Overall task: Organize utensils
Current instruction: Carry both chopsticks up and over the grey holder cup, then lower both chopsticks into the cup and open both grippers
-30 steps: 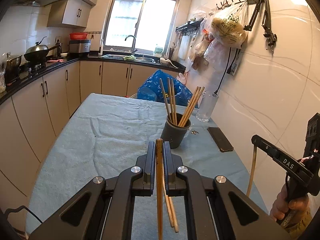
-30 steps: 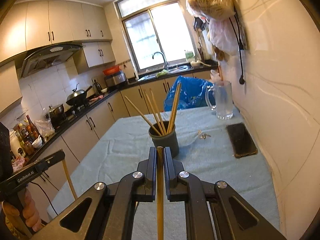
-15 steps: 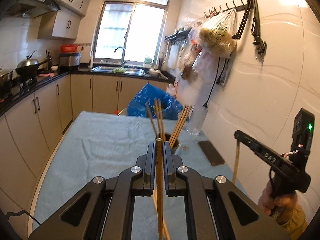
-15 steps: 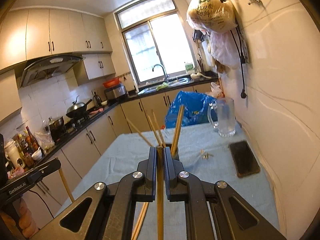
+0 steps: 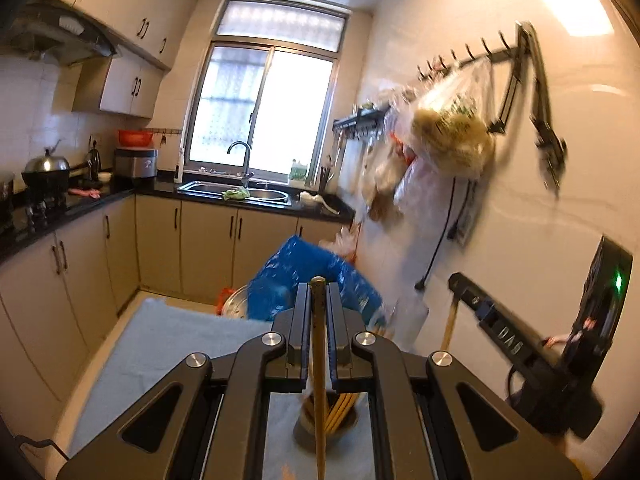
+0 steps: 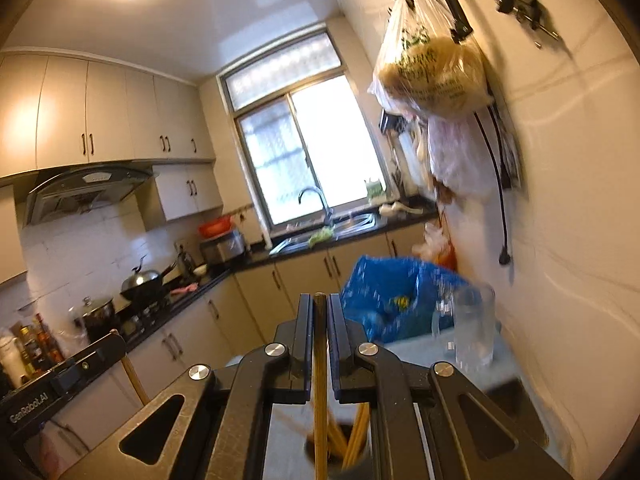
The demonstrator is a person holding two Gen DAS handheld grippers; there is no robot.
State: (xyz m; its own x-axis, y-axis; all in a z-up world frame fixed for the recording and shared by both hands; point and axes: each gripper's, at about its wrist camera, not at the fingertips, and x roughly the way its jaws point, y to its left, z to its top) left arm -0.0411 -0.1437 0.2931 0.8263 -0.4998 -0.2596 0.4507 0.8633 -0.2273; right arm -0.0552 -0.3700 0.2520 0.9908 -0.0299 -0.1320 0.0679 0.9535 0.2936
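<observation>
My left gripper is shut on a wooden chopstick that runs down between its jaws. Below it the dark holder cup with several chopsticks shows between the gripper arms. My right gripper is shut on another chopstick, its lower end over the same cup. The right gripper also shows at the right of the left wrist view, the left gripper at the lower left of the right wrist view, each with its chopstick hanging down.
The table has a light blue-grey cloth. A blue bag lies at its far end, a glass mug and a dark phone near the right wall. Bags hang from wall hooks. Kitchen counters run along the left.
Both grippers have moved forward and up over the cup and tilted upward. The cup has dropped from mid-view to beneath the jaws. Each still holds its chopstick.
</observation>
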